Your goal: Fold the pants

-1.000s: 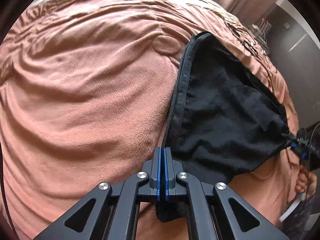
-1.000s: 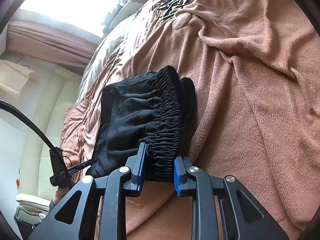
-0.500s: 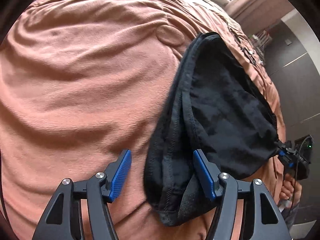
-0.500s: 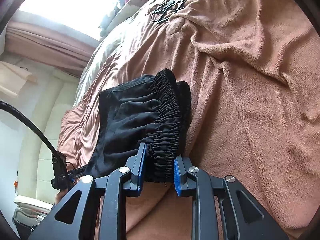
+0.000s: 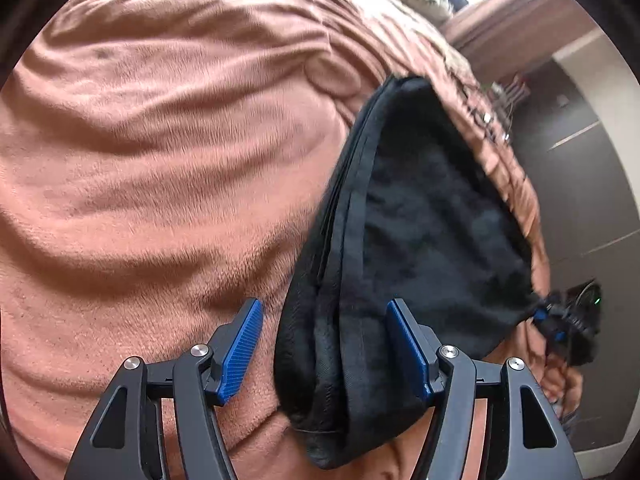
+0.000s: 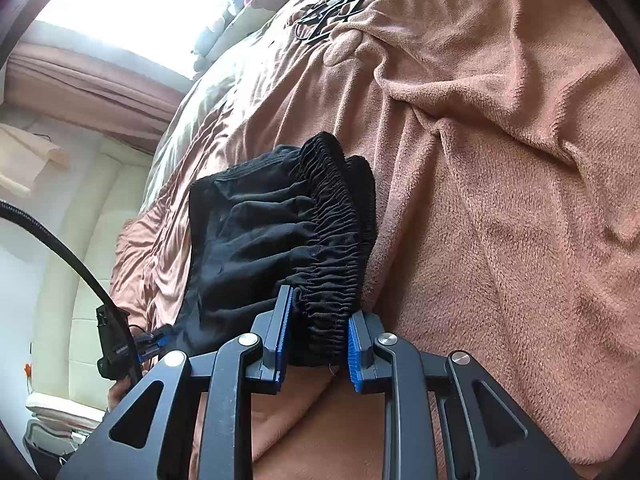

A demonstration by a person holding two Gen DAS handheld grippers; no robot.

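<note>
Pants (image 5: pixel 432 220), one black pair, lie folded into a bundle on a pink blanket (image 5: pixel 160 160) that covers a bed. In the left wrist view the hem end of the bundle sits near the camera, between the two blue pads (image 5: pixel 242 346) of the left gripper (image 5: pixel 326 350). Its jaws have just been opening and now stand released, wide apart; the left pad is clear of the cloth, and the right pad sits at the cloth's edge without squeezing it. At the far right of that view the right gripper (image 5: pixel 554 318) shows small and blurred at the other end of the bundle.

In the right wrist view the right gripper (image 6: pixel 316 346) is clenched on the gathered elastic waistband (image 6: pixel 332 248), its two blue pads pressing the cloth from either side. At the left of that view the left gripper (image 6: pixel 150 344) shows small, with one black cable (image 6: pixel 52 240) arching above it. One window (image 6: pixel 120 0) glows at the far left, above pink curtains (image 6: pixel 80 88).
</note>
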